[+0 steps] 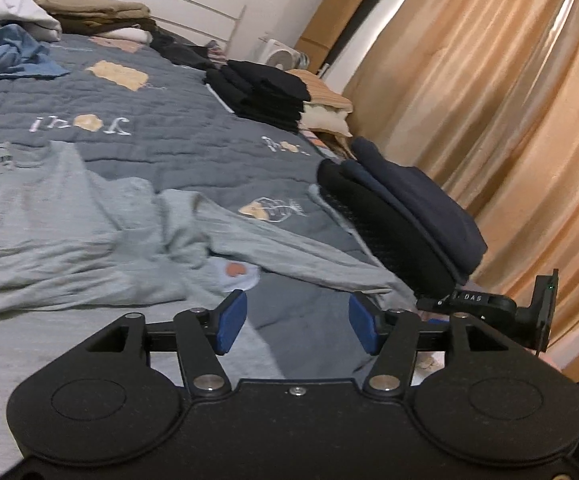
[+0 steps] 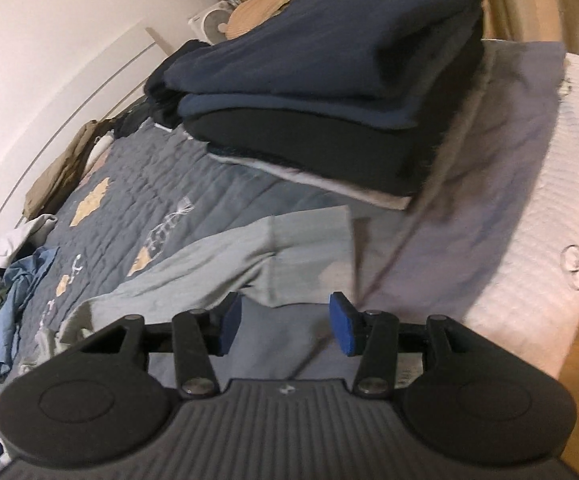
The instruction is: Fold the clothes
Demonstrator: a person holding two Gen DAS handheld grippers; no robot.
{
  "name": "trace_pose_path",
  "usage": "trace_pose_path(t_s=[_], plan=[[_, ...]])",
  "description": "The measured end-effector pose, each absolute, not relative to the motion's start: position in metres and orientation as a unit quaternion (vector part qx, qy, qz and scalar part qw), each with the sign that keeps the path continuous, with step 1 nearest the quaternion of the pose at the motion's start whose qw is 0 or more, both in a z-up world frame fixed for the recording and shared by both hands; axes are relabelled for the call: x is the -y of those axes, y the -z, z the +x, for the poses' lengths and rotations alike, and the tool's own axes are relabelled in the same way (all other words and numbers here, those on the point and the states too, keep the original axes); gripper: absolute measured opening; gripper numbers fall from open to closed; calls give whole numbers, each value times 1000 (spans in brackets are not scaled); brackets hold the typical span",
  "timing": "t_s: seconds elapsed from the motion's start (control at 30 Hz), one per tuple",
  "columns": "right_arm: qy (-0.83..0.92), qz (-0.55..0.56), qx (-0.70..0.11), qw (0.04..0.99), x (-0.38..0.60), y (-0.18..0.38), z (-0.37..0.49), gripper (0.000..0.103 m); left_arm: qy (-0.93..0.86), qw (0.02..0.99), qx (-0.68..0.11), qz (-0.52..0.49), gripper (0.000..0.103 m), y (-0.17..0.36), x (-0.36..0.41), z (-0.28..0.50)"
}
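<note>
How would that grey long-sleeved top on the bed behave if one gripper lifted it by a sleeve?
The grey top lies rumpled and creased, so it would probably drape limply. Its sleeve trails apart from the body, so the rest would likely drag behind. It looks like thin knit, probably light.

The grey shirt (image 1: 69, 216) runs off the left edge of the left wrist view, so its full spread stays unseen. On the bed's right edge, the dark folded stack (image 2: 329, 92) smears with blur and covers a pale garment (image 2: 353, 192), only its rim showing.
</note>
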State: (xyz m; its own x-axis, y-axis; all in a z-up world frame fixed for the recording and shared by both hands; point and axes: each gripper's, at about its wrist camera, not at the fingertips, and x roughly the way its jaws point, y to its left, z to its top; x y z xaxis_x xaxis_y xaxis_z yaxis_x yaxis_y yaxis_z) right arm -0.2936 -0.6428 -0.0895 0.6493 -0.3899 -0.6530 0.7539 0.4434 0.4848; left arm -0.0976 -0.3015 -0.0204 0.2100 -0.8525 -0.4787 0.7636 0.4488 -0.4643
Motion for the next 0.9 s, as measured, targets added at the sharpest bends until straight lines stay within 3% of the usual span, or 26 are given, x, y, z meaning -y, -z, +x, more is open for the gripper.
trace_pose_path(t_s=[0.47, 0.9], plan=[[334, 525, -180, 762, 673, 117, -307, 49, 528, 767, -362, -41, 57, 35, 319, -110], [333, 567, -172, 734, 681, 134, -292, 50, 530, 768, -357, -34, 60, 35, 322, -111]])
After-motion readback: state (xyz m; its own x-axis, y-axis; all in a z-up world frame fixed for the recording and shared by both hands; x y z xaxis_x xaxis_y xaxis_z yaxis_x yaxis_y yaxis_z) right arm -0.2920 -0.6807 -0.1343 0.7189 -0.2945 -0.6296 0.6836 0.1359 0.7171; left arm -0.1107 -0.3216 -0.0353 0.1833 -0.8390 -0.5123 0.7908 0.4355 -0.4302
